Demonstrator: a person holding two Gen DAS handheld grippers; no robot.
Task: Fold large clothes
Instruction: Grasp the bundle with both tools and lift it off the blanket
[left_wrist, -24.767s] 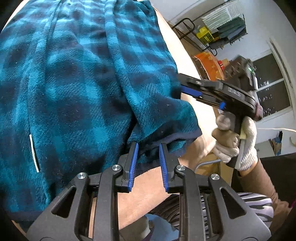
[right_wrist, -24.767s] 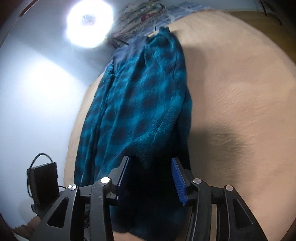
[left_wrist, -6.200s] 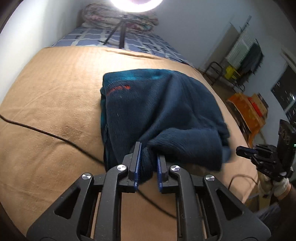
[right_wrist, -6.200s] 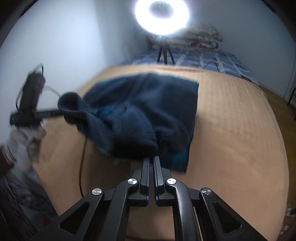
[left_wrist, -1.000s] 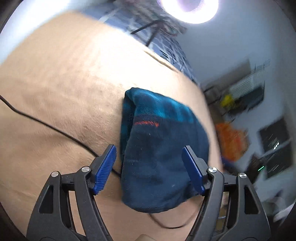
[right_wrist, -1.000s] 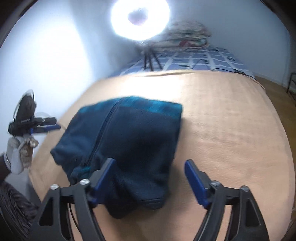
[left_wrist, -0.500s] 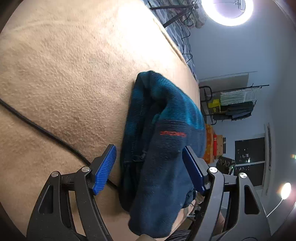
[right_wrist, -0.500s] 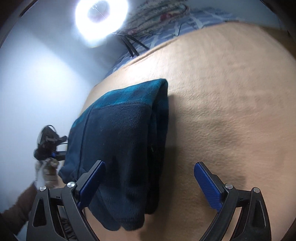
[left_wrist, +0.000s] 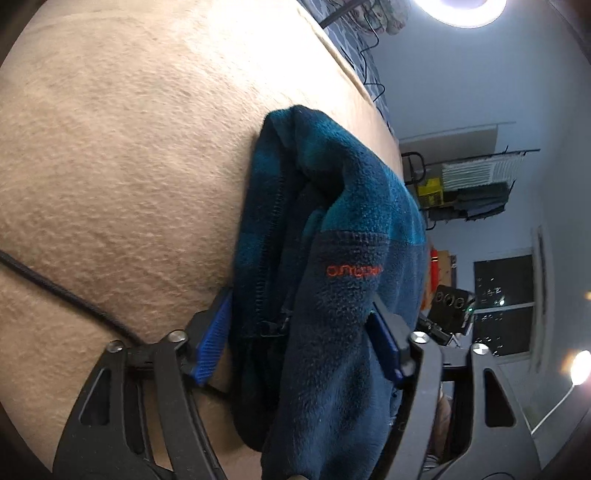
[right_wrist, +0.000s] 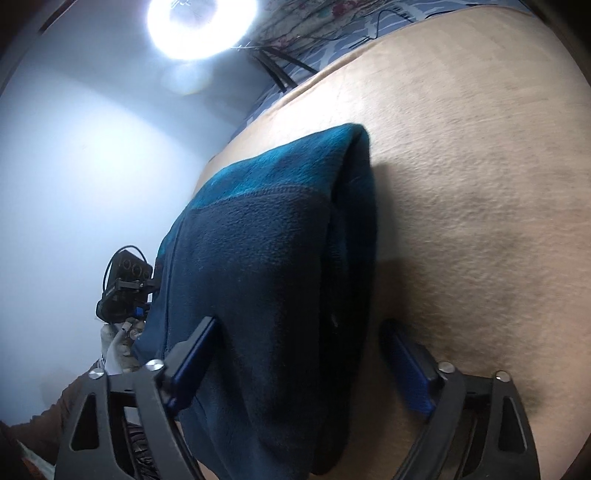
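A dark blue and teal fleece jacket (left_wrist: 343, 280) lies folded into a thick bundle on the tan bed cover (left_wrist: 122, 166). An orange logo shows on its top layer. My left gripper (left_wrist: 303, 336) is open wide, with one finger on each side of the bundle's near end. In the right wrist view the same bundle (right_wrist: 266, 266) lies between the fingers of my right gripper (right_wrist: 299, 358), also open wide around its other end. The left gripper shows beyond the bundle in the right wrist view (right_wrist: 123, 291); the right one shows in the left wrist view (left_wrist: 448, 314).
A black cable (left_wrist: 62, 295) runs across the cover at the left and under the left gripper. A ring light (right_wrist: 201, 22) on a tripod stands beyond the bed. A drying rack (left_wrist: 472, 184) and a window (left_wrist: 502, 295) are at the right. The bed edge is near the bundle.
Both grippers have moved in low along the bed, so each open pair of fingers now straddles an end of the folded jacket. The jacket has stayed in place.
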